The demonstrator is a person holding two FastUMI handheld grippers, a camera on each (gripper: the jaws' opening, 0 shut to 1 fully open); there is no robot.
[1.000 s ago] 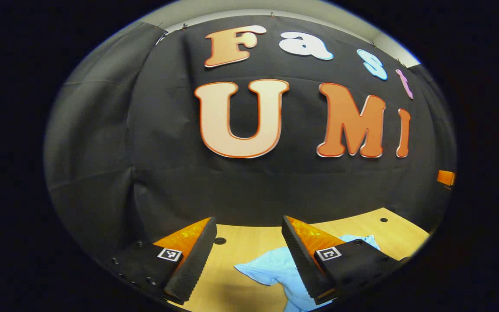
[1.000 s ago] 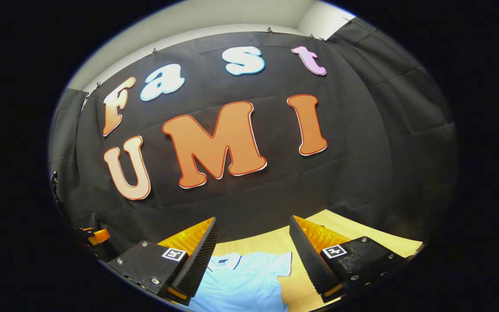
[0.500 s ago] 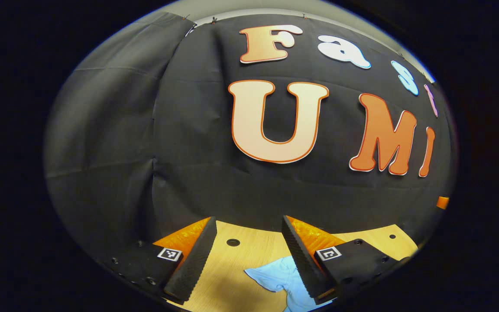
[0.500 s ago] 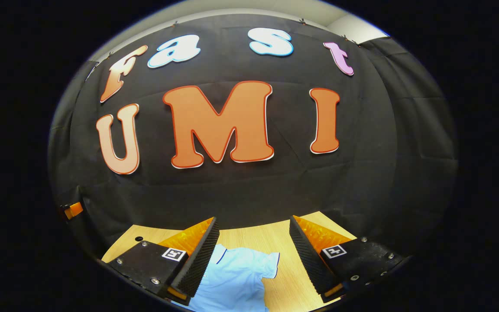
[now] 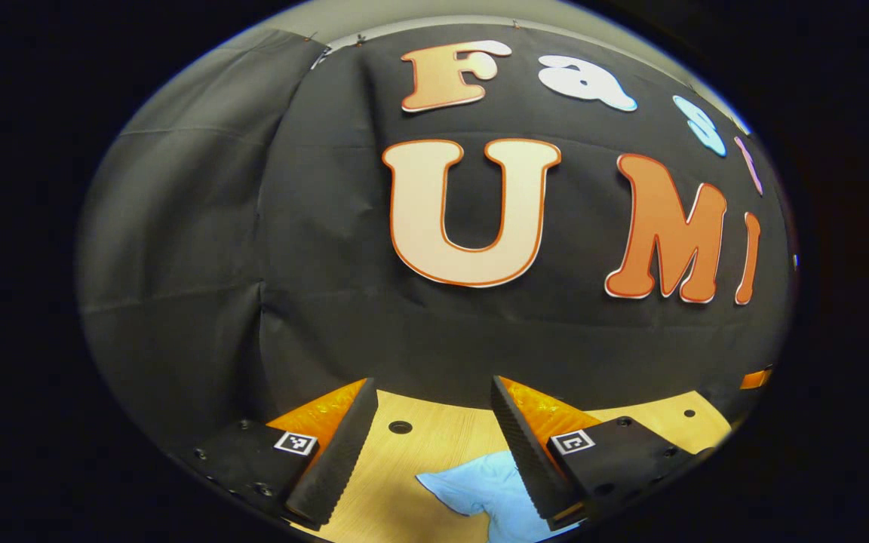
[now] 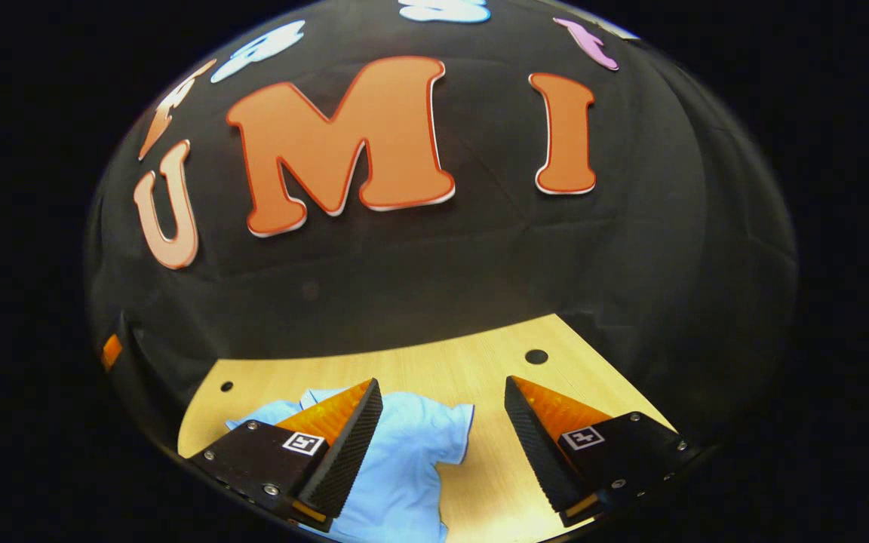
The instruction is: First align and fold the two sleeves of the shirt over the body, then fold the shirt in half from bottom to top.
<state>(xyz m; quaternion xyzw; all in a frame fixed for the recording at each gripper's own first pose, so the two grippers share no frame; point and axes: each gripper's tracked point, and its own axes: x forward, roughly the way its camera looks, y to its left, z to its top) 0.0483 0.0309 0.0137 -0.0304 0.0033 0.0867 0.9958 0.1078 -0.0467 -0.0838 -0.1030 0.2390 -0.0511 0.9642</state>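
A: Where is the shirt (image 6: 404,460)?

B: Flat on the wooden table (image 6: 434,362), well short of the booth wall, both sleeves spread outward and unfolded.

A: And the tools?

B: The right gripper (image 6: 442,445) hangs spread wide above the shirt's near sleeve (image 6: 446,426), holding nothing. The left gripper (image 5: 427,452), equally wide and empty, hovers over the shirt's other sleeve (image 5: 480,490). Probably each is lining up a sleeve pinch.

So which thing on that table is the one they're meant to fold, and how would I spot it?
Look at the pale wooden table in front of the black cloth wall. Lying on it is the shirt, a short-sleeved, light blue one. It is the only soft, blue thing there; the rest of the tabletop is bare wood with small round holes.
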